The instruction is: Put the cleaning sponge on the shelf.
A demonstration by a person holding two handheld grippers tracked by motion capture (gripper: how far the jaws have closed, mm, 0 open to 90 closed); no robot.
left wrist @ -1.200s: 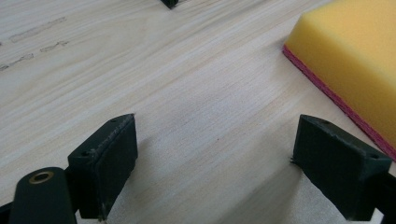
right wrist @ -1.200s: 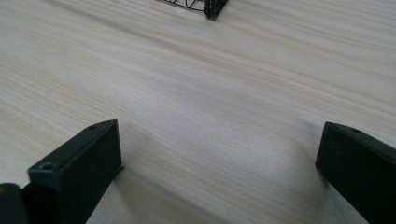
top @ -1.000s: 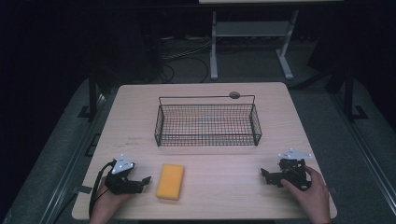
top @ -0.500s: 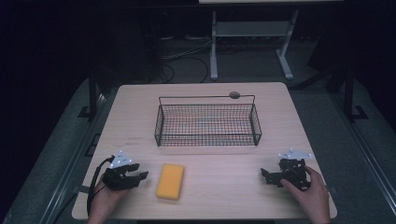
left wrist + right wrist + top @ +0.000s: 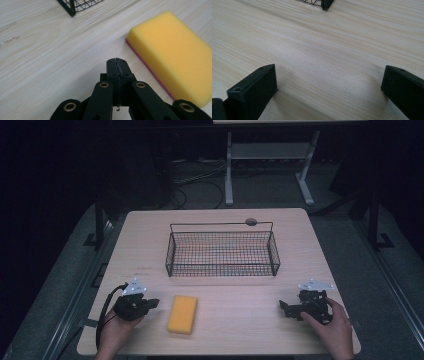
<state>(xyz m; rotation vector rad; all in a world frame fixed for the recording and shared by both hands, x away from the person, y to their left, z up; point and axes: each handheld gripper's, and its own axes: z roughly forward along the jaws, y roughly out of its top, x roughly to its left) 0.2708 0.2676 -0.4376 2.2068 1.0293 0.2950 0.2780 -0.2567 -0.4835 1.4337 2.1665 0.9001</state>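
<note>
- Sponge (image 5: pixel 182 314), lower centre of the high view: judged light, soft, compressible; best gripped across its long sides.
- Left gripper (image 5: pixel 117 65) had just been closing; jaws met, nothing between.
- Right gripper (image 5: pixel 329 82) stood wide open over bare table (image 5: pixel 337 37).

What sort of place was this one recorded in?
Probably a lab or studio set up for recording, not a home: a lone wooden table in a dark room, loose cables on the floor behind it beside a metal stand, and staged props, a wire basket and a yellow sponge.

Yellow sponge (image 5: pixel 182 313), pink underside; black wire basket (image 5: pixel 222 251)
</note>
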